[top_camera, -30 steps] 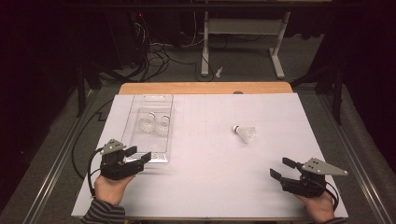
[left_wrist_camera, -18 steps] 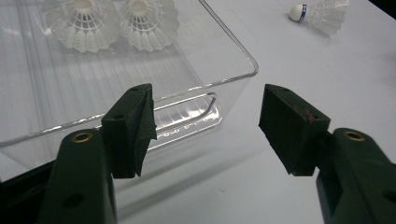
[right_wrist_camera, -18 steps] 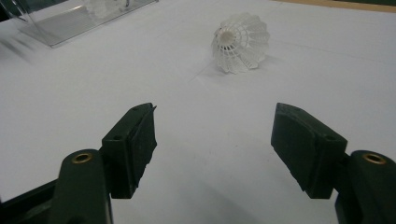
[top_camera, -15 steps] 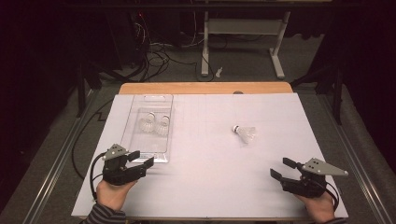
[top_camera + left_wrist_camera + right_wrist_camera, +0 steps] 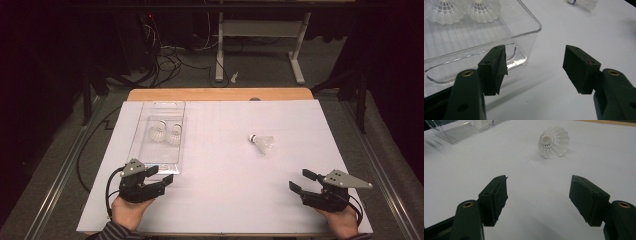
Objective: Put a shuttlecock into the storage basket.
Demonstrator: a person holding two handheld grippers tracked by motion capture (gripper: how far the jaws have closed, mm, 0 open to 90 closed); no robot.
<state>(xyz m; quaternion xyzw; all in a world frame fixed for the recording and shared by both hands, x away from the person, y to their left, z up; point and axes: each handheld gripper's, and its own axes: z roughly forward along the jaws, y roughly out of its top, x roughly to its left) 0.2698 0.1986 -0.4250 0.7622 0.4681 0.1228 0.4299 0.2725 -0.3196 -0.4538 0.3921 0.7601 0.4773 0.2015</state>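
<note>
Black jaws gape wide and empty on both the left hand-held gripper (image 5: 159, 182) and right hand-held gripper (image 5: 300, 181). Three shuttlecocks: two in the clear tray (image 5: 172, 162) just beyond the left one, one loose shuttlecock (image 5: 262, 142) mid-surface. White surface (image 5: 220, 190); dark room, cables on the floor.

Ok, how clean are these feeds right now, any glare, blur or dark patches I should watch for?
High view: the white table cover is evenly lit, the floor behind it nearly black. Left gripper view: bright glare on the clear tray by its near handle; the two shuttlecocks inside look soft. Right gripper view: the loose shuttlecock is fairly sharp with a faint shadow, and the tray corner at top left is smeared.
</note>
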